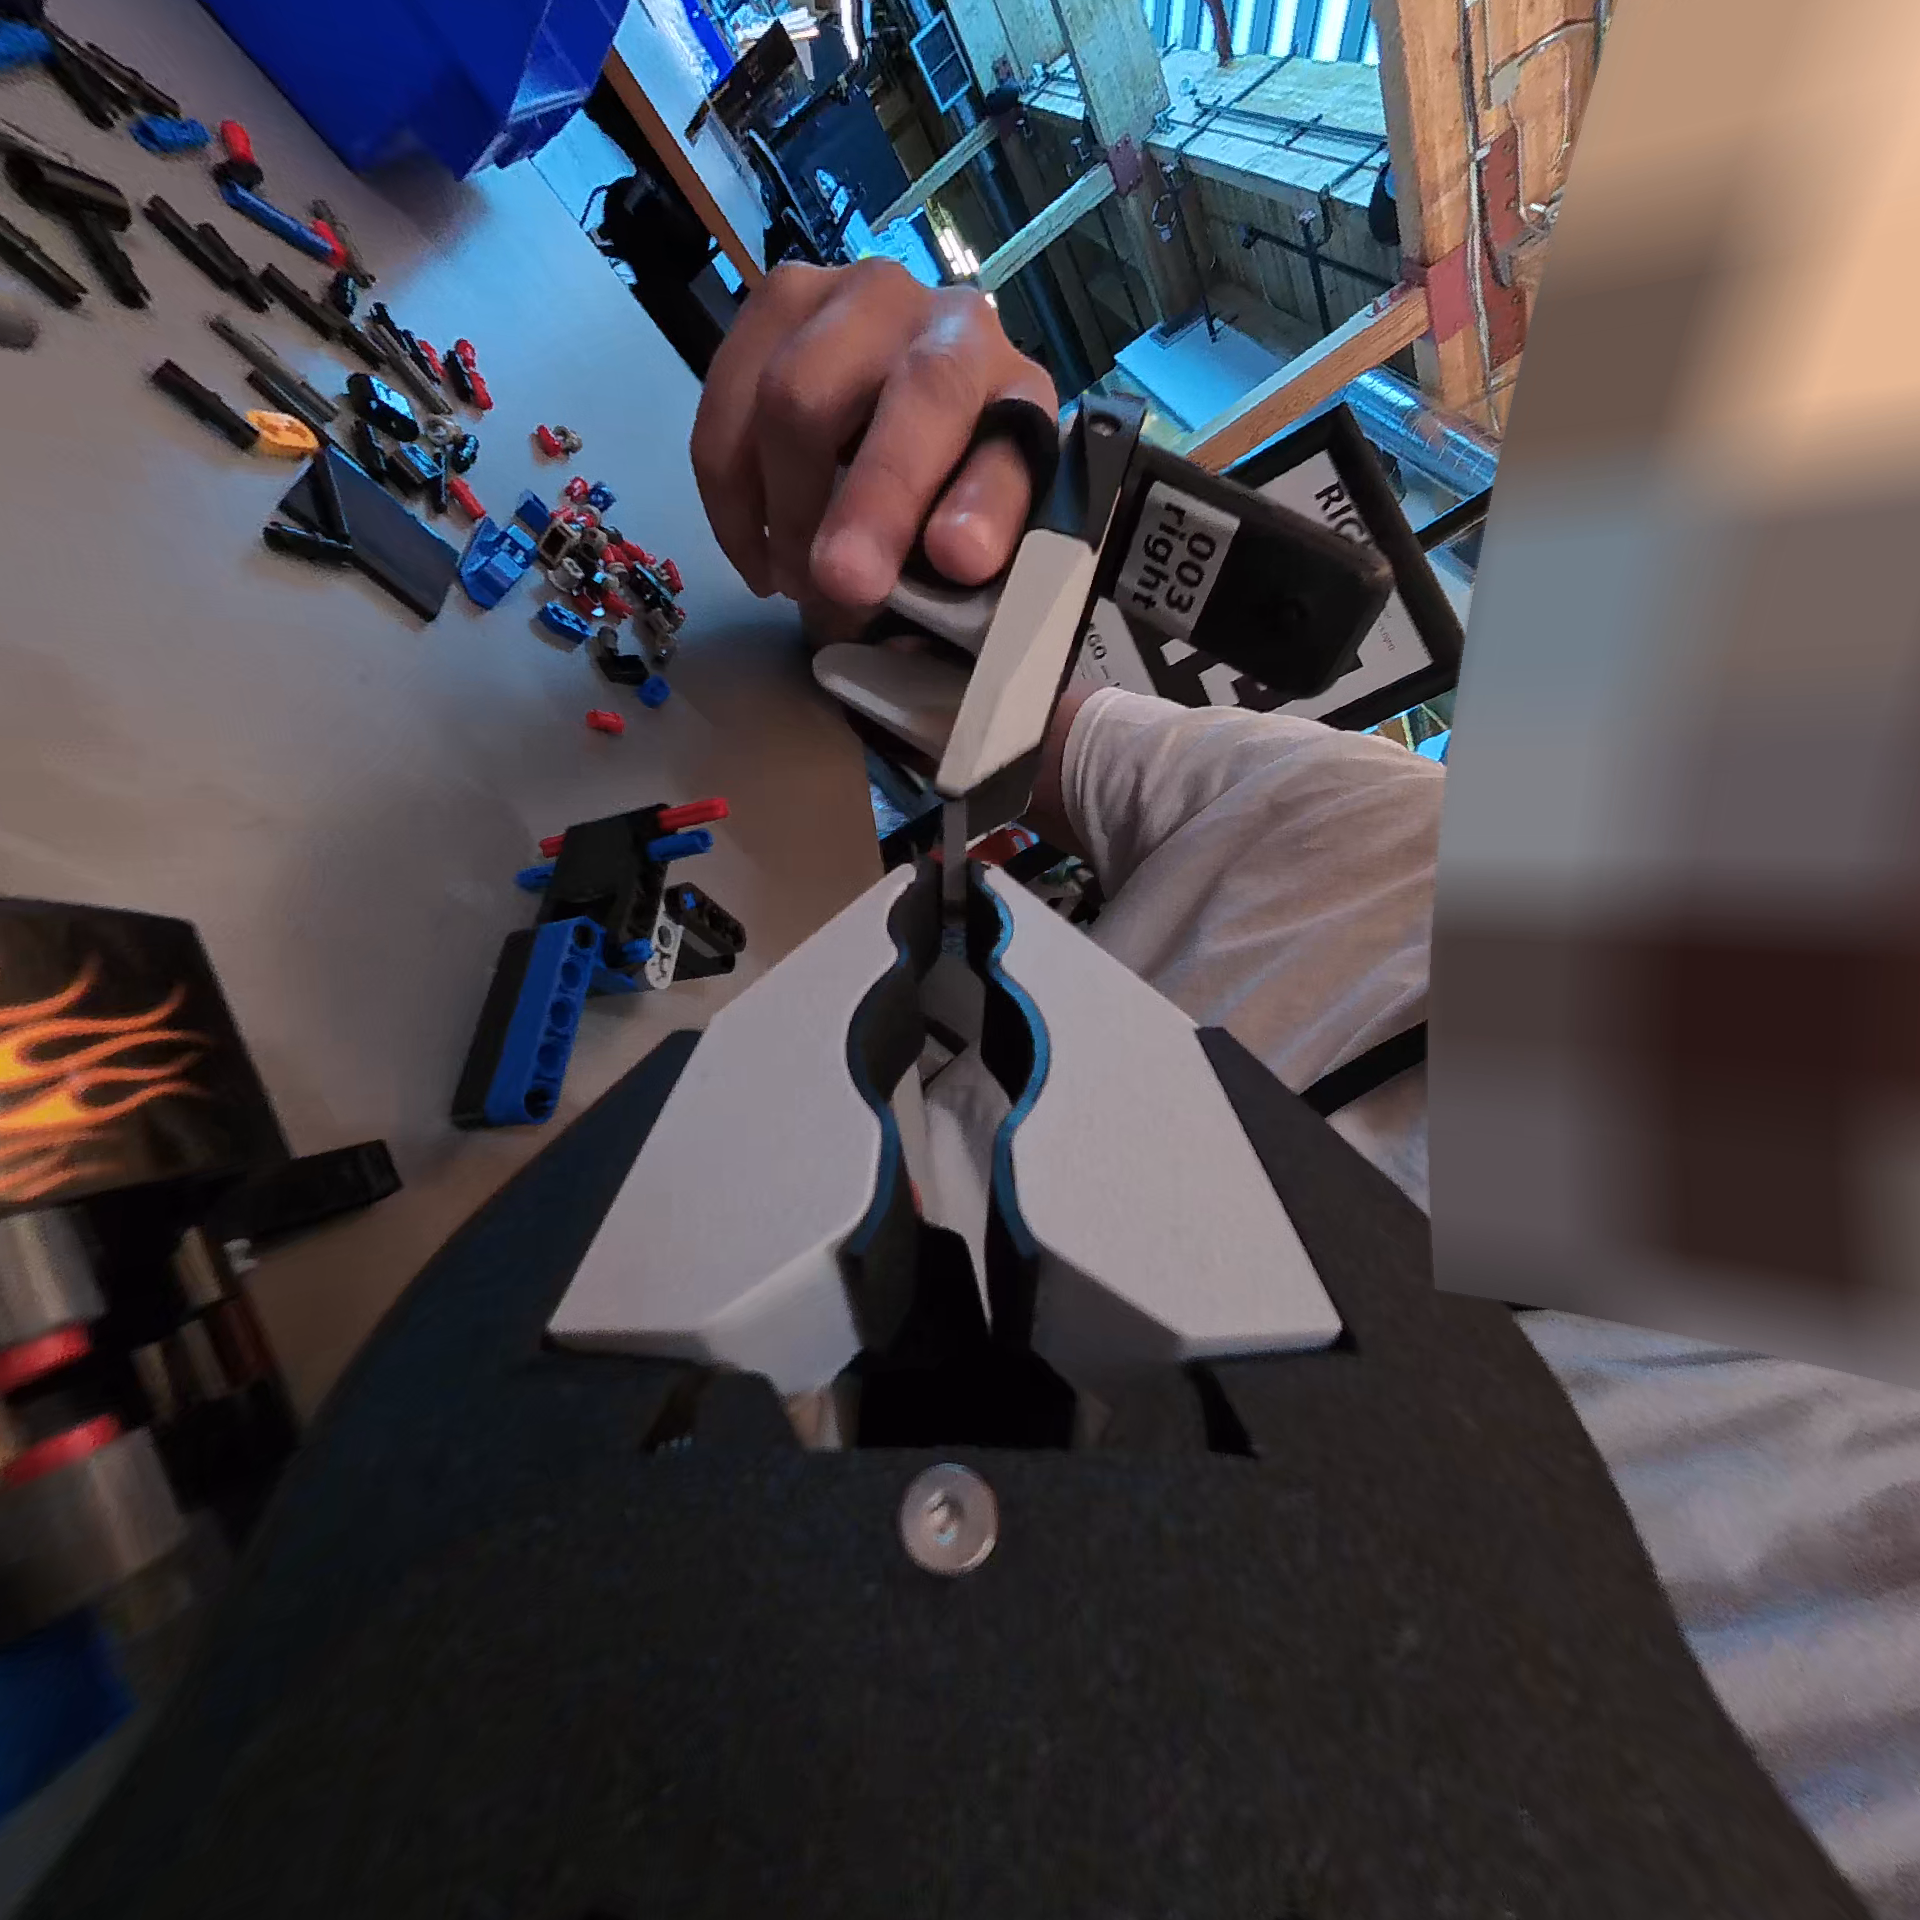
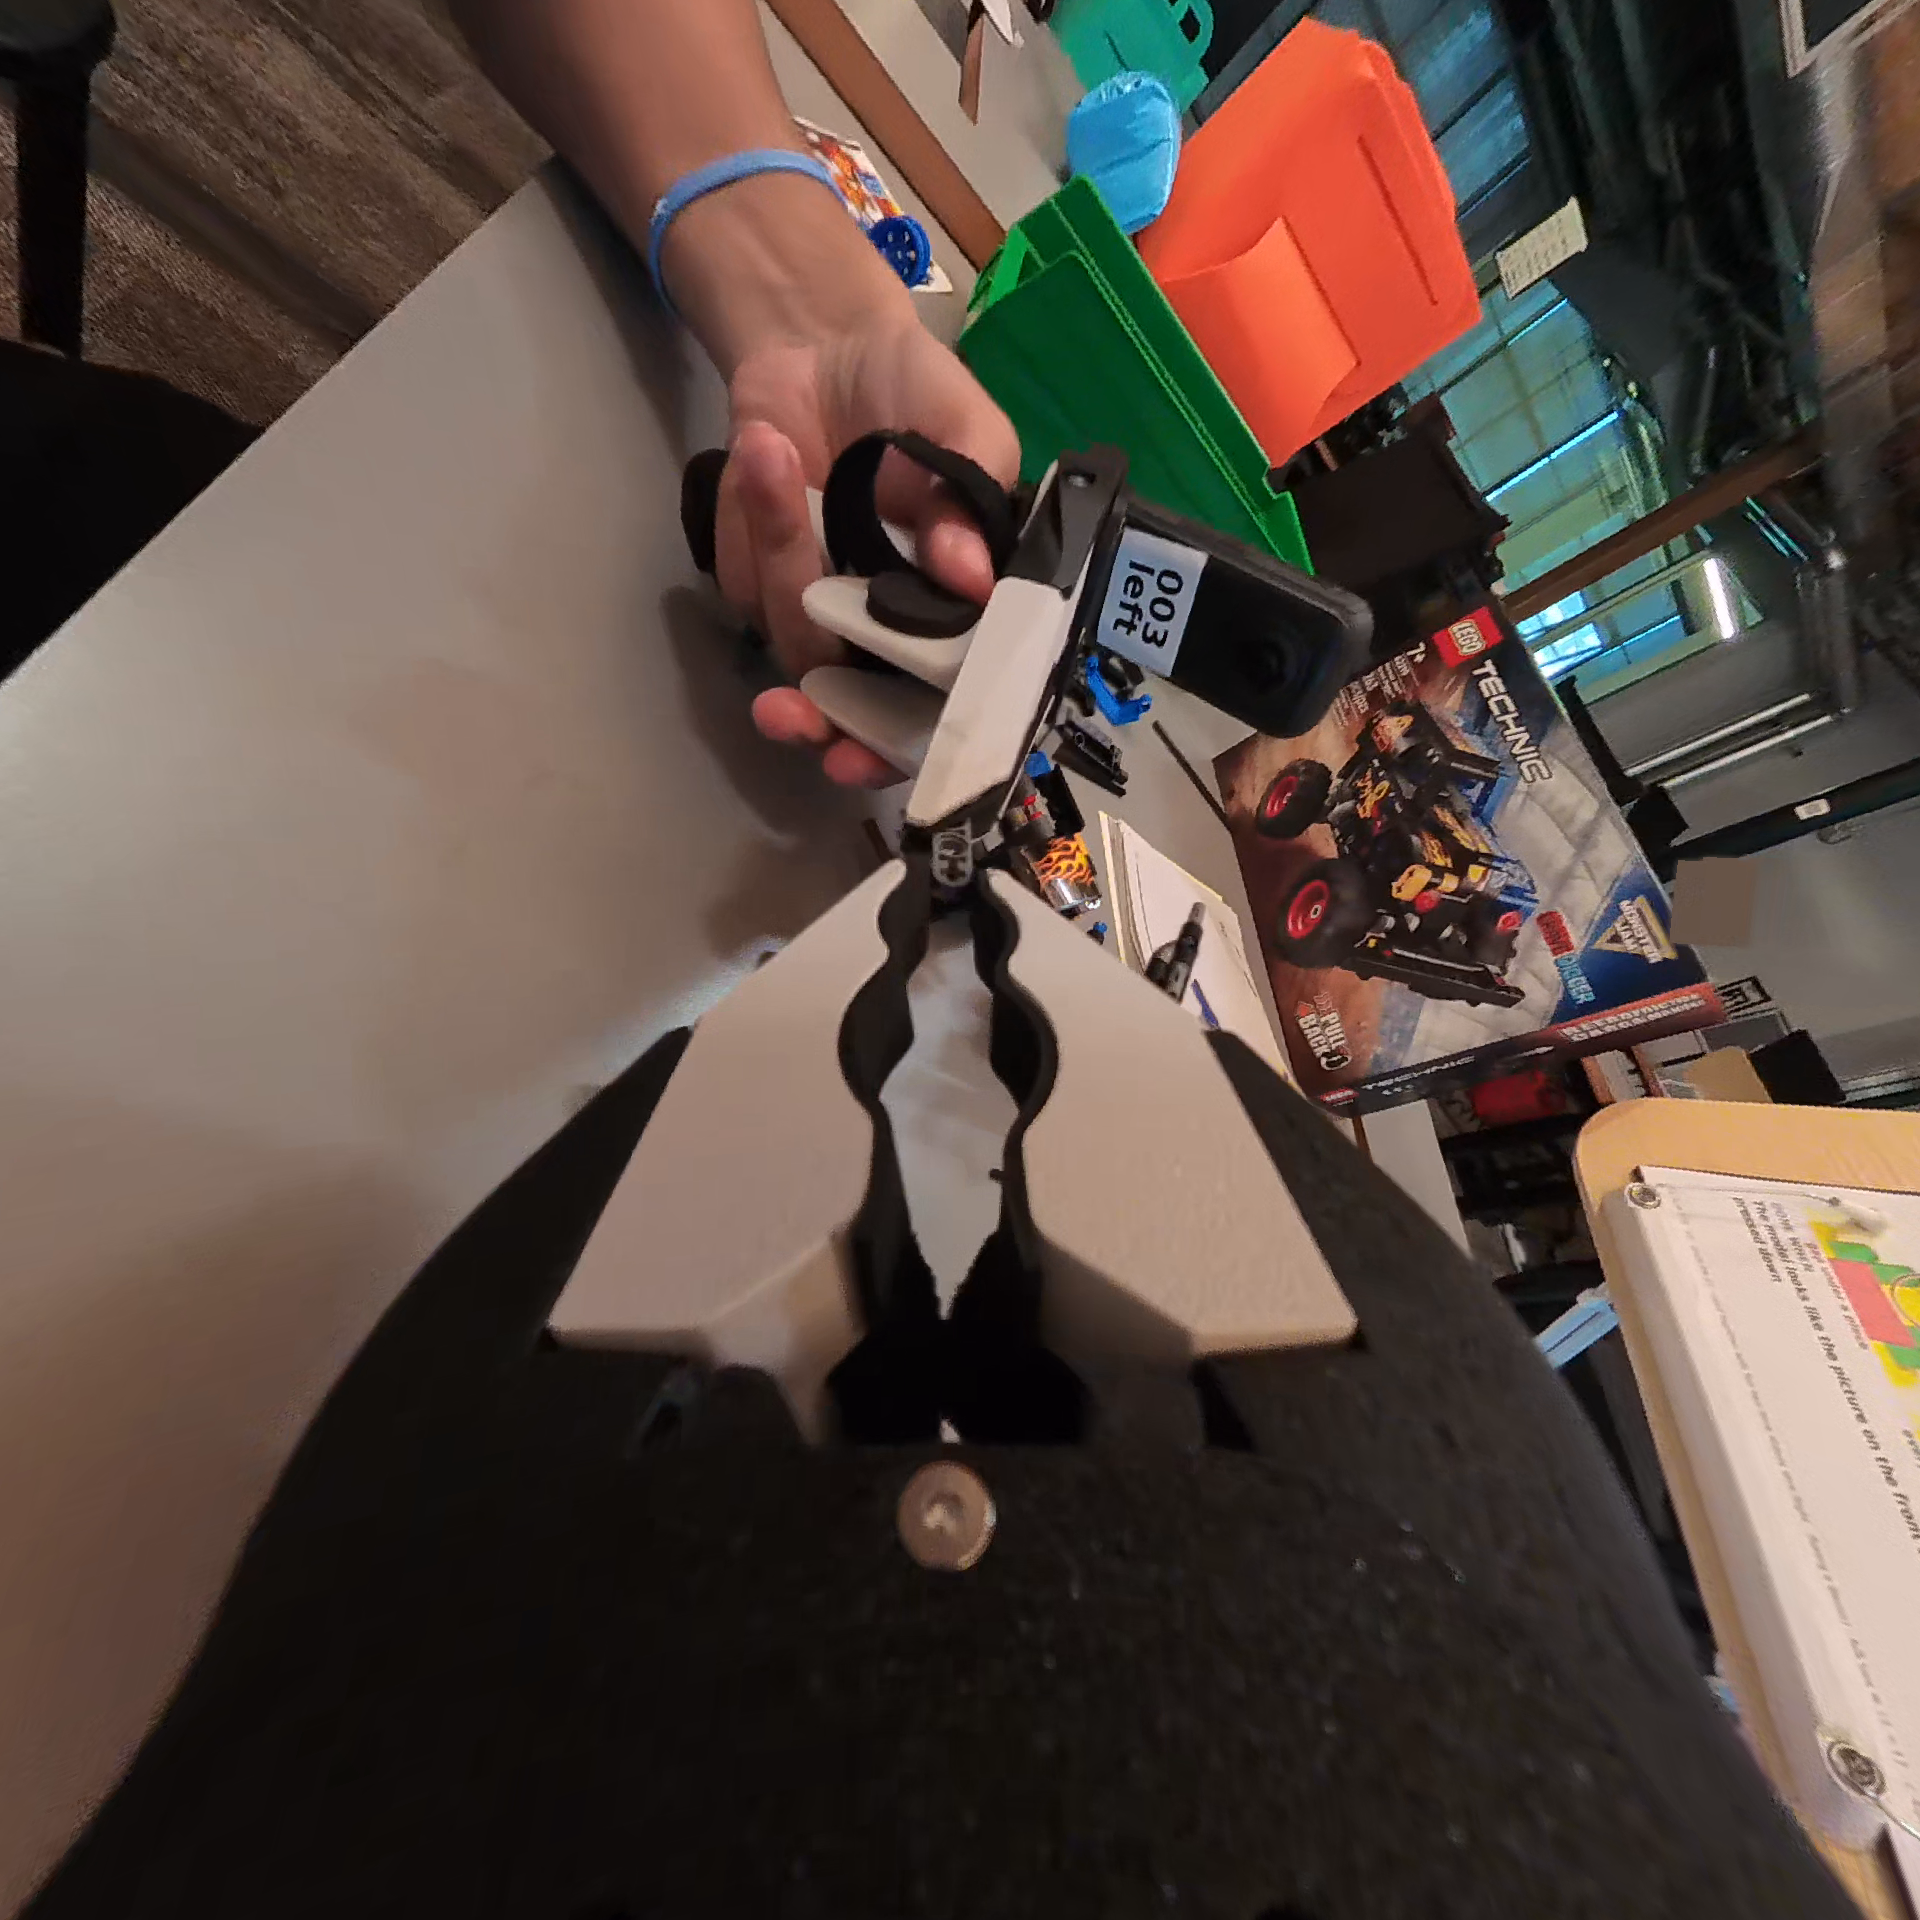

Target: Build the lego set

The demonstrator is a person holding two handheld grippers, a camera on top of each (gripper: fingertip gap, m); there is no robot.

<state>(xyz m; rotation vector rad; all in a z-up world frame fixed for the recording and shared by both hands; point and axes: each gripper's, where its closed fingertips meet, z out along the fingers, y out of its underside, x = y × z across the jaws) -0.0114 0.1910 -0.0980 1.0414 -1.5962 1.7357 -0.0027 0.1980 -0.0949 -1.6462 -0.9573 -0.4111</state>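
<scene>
A small black Technic beam [image 2: 954, 854] sits in mid-air above the tabletop [image 2: 343, 831], pinched at the tips of both tools, which meet nose to nose. The right tool [image 2: 951, 883] is narrowed onto one end; the left tool [image 1: 951, 904] is narrowed onto the other, seen edge-on there. A partial black-and-blue assembly [image 1: 592, 945] lies on the tabletop, left of the left tool. Loose pieces [image 1: 592, 571] lie farther off. The set's box [image 2: 1455, 862] lies beyond the right tool.

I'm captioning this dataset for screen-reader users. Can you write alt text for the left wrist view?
The left gripper and the right gripper meet tip to tip on a small dark Lego piece above a grey table strewn with loose Lego pieces and a blue-and-black subassembly.
</scene>
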